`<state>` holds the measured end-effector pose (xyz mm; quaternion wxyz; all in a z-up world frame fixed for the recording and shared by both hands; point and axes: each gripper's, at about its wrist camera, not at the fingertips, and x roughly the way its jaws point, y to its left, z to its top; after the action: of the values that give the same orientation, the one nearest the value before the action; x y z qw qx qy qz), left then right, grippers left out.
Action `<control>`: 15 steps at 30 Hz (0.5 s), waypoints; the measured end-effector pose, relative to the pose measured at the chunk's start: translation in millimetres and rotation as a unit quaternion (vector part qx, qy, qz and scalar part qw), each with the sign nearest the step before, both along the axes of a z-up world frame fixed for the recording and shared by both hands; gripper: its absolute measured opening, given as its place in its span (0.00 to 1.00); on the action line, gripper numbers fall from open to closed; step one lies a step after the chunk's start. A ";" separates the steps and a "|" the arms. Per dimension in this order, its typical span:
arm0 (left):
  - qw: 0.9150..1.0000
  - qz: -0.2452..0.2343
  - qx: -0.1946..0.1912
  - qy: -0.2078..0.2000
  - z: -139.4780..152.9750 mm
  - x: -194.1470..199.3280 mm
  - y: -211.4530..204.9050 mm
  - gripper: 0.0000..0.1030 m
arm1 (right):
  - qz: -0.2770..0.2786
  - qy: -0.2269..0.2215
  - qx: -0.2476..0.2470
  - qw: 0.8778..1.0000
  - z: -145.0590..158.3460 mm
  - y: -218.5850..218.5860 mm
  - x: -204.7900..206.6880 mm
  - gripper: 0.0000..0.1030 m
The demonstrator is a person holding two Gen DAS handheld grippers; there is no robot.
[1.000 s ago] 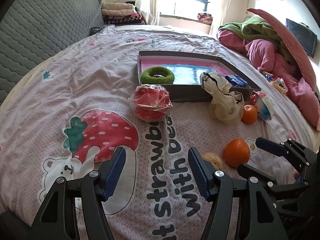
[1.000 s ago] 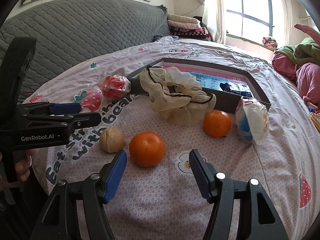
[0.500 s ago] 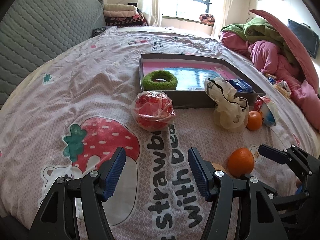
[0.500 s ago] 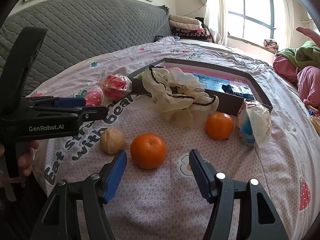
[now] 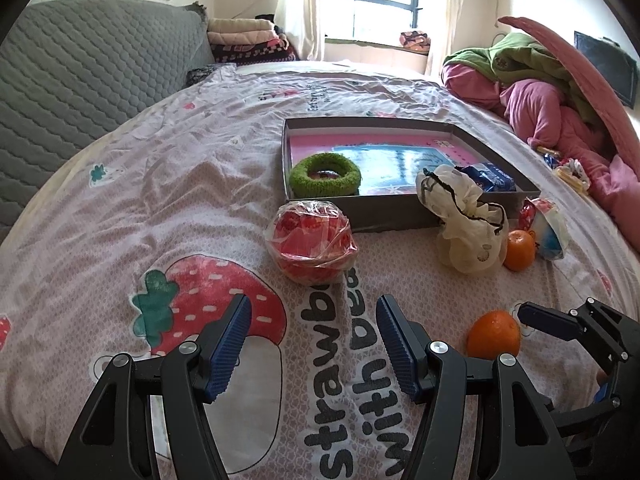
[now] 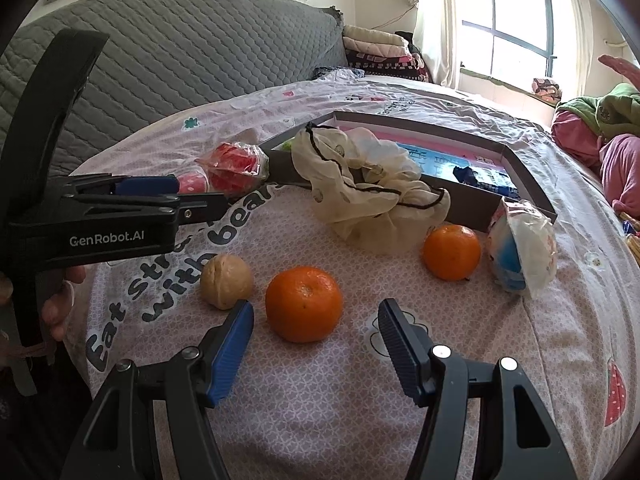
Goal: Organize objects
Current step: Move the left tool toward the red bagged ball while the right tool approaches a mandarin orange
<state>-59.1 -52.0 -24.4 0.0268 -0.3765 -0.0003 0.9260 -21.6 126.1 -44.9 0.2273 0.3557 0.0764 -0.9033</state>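
Bed cover, pale pink cotton printed with strawberries and black lettering (image 5: 168,184): spread flat as the work surface; all items below are laid on it.

Shallow grey cardboard box with pink and blue printed floor (image 5: 362,210): set far of centre, open side up, judged to be the collecting place. A fuzzy green ring (image 5: 325,176) is held in its near-left corner and a blue packet (image 5: 490,176) at its near-right; the rest is bare.

Crumpled cream drawstring bag with black cord (image 6: 372,196): slumped against the box's near wall, outside it.

Red ball wrapped in clear plastic film (image 5: 312,242): rested just near of the box's near-left corner, directly beyond the left gripper.

Blue and white object in a clear bag (image 6: 522,254): laid at the box's near-right corner, just beside the far mandarin.

Near orange mandarin (image 6: 304,304): lying loose, centred ahead of the right gripper, probably the next pick.

Far orange mandarin (image 6: 452,252): lying near the drawstring bag.

Tan walnut-like ball (image 6: 227,280): just left of the near mandarin, apart from it.

Left gripper (image 5: 314,344): blue-padded jaws spread wide, nothing between them, hovering over the lettering.

Right gripper (image 6: 316,342): jaws likewise spread and empty, aligned on the near mandarin but not yet around it.
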 end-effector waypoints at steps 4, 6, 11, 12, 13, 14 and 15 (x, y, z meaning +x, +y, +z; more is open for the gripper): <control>1.000 0.003 -0.005 -0.002 -1.6 -5.1 0.8 0.64 | -0.002 0.002 -0.002 1.000 1.2 1.1 -0.4 0.63; 1.000 0.007 -0.012 0.000 -1.6 -9.3 0.3 0.64 | -0.004 0.001 -0.003 1.000 1.2 1.7 -0.9 0.63; 1.000 0.015 -0.014 0.002 -3.9 -17.8 -2.4 0.64 | -0.005 -0.001 -0.004 1.000 0.5 2.1 -3.3 0.63; 1.000 0.014 -0.014 0.003 -4.1 -19.0 -2.7 0.64 | -0.004 -0.002 -0.004 1.000 0.6 1.5 -3.7 0.63; 1.000 0.015 -0.016 0.005 -4.4 -20.3 -3.0 0.64 | -0.004 -0.002 -0.005 1.000 0.5 1.2 -4.4 0.63; 1.000 0.016 -0.019 0.006 -4.6 -21.3 -3.1 0.64 | -0.003 -0.002 -0.004 1.000 0.2 0.6 -5.1 0.63; 1.000 0.017 -0.020 0.006 -4.7 -22.8 -3.5 0.64 | -0.003 -0.002 -0.004 1.000 0.0 -0.1 -5.7 0.63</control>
<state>-81.9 -55.5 -29.2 0.0034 -0.3713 0.0117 0.9285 -27.3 126.1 -45.0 0.2264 0.3566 0.0715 -0.9036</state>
